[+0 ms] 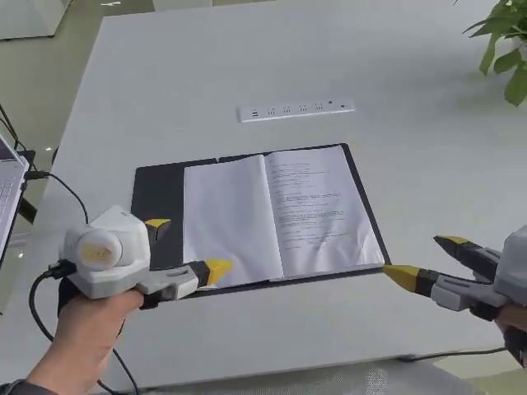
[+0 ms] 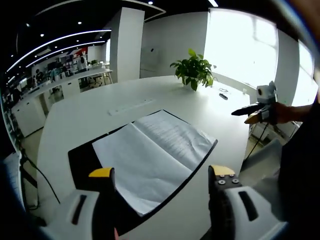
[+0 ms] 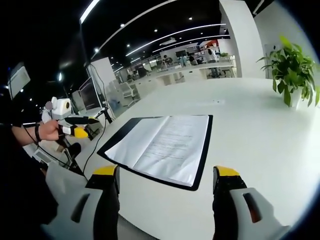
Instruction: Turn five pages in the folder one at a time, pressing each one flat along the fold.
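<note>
Your left gripper [image 1: 188, 245], nearest you, hovers over the near left corner of the folder [image 1: 156, 185], jaws spread wide with nothing between them. Your right gripper [image 1: 422, 257] sits just off the near right corner, jaws likewise parted and empty. On the white table [image 1: 247, 66] the black folder lies open, blank page left, printed page right, with a white power strip [image 1: 296, 109] farther back.

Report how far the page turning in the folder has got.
Done: the folder lies open, a blank sheet flat on its left side, so at least one page looks turned; the count cannot be told. In hand: nothing; the left hand-held gripper and right hand-held gripper hover open by the near edge. Left: turning the printed page, pressing along the fold.
</note>
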The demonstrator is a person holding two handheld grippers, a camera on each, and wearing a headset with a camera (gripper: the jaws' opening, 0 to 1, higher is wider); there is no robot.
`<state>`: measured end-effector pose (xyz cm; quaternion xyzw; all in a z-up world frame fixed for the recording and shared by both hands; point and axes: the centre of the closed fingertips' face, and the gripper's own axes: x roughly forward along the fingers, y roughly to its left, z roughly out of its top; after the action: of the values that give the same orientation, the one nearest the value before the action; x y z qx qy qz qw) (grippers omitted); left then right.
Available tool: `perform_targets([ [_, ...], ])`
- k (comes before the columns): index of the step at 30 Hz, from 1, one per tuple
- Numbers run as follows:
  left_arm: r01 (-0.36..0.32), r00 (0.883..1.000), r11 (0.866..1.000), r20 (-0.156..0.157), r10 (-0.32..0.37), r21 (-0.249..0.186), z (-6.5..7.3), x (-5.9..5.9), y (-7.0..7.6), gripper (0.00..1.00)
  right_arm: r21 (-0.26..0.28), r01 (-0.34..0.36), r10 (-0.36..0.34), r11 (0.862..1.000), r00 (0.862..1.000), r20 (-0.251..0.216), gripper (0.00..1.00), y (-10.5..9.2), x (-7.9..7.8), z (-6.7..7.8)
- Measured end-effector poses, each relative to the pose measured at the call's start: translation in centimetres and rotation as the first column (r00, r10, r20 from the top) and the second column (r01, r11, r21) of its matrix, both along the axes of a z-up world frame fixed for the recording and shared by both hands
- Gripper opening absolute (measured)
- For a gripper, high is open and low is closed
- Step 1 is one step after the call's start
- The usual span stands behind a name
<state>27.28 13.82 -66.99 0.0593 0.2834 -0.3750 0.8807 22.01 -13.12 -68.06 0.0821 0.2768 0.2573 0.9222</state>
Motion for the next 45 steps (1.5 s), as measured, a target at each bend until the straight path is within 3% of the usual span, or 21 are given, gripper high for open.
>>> perform_targets([
  [8, 0.1, 0.995, 0.995, 0.001, -0.1, -0.005, -0.6, 0.4, -5.5, 0.75, 0.002, 0.008, -0.008, 1.0, 1.0, -0.016, 0.74, -0.3, -0.6, -0.4],
  [9, 0.143, 0.99, 0.99, 0.009, -0.143, 0.007, -0.7, 0.1, -6.7, 0.75, 0.003, 0.008, -0.008, 1.0, 1.0, -0.02, 0.74, -0.3, -0.7, -0.4],
  [13, 0.208, 0.978, 0.978, 0.003, -0.208, 0.014, -1.5, 0.2, -9.5, 0.75, 0.012, 0.009, -0.008, 1.0, 1.0, -0.025, 0.74, -0.4, -0.9, -0.4],
  [20, 0.271, 0.963, 0.962, -0.011, -0.271, 0.018, -3.0, 0.9, -13.5, 0.74, 0.022, 0.013, -0.013, 1.0, 1.0, -0.028, 0.74, -0.5, -0.9, -0.5],
  [33, 0.284, 0.957, 0.959, -0.057, -0.285, -0.023, -5.6, 2.7, -18.7, 0.73, 0.029, 0.02, -0.018, 0.999, 0.998, -0.054, 0.73, -1.4, -0.9, -1.7],
  [35, 0.271, 0.959, 0.962, -0.078, -0.273, -0.036, -6.5, 3.1, -19.5, 0.73, 0.037, 0.014, -0.012, 0.999, 0.998, -0.068, 0.73, -1.5, -1.1, -2.1],
  [45, 0.209, 0.971, 0.978, -0.117, -0.211, -0.027, -10.2, 4.1, -22.1, 0.72, 0.043, 0.007, -0.003, 0.999, 0.996, -0.094, 0.72, -1.9, -1.7, -2.8],
])
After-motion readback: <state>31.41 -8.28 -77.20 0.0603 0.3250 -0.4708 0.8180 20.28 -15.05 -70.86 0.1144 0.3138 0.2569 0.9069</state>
